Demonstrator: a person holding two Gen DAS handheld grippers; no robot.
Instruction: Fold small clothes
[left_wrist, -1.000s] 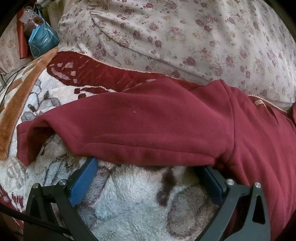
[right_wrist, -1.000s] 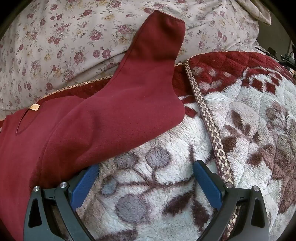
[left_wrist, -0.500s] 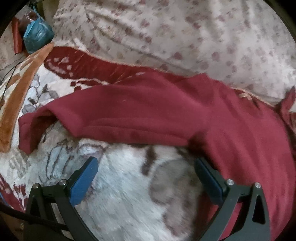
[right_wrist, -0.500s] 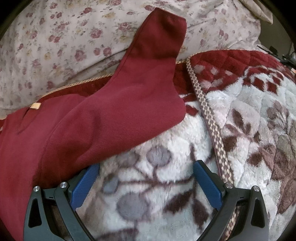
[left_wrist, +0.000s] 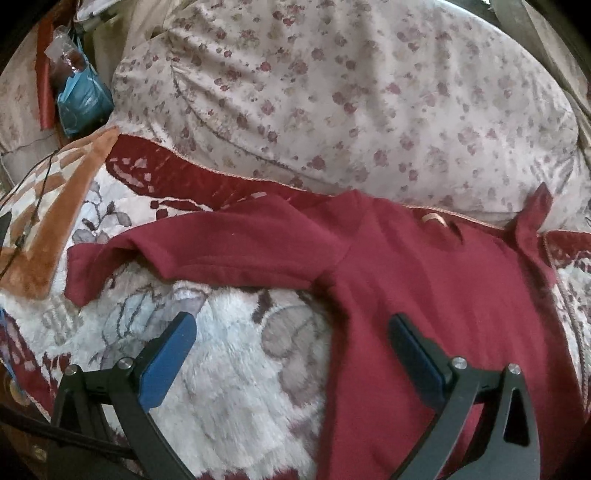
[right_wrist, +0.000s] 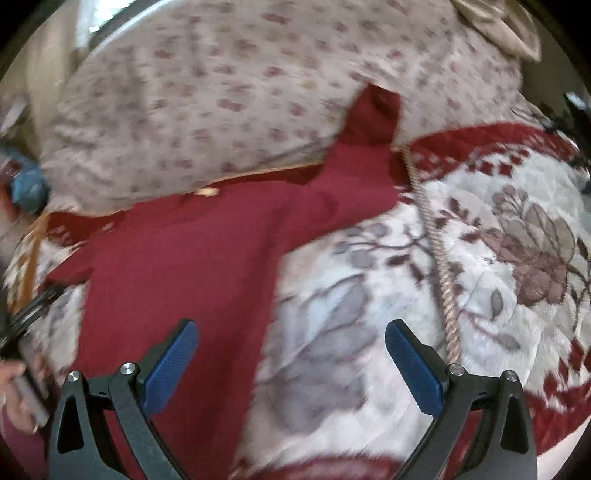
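Left wrist: floral pillow (left_wrist: 351, 96) behind maroon top (left_wrist: 424, 280).

Soft daylight; fisheye-bent edges; right wrist view motion-blurred, left sharper.

I see a plush blanket (left_wrist: 236, 373) with grey leaves and dark red borders covering the bed, a braided cord trim (right_wrist: 441, 273) crossing it. Behind lies a pale floral-print quilt (left_wrist: 332, 92). At the far left corner sits a blue packet (left_wrist: 83, 101). Soft daylight.
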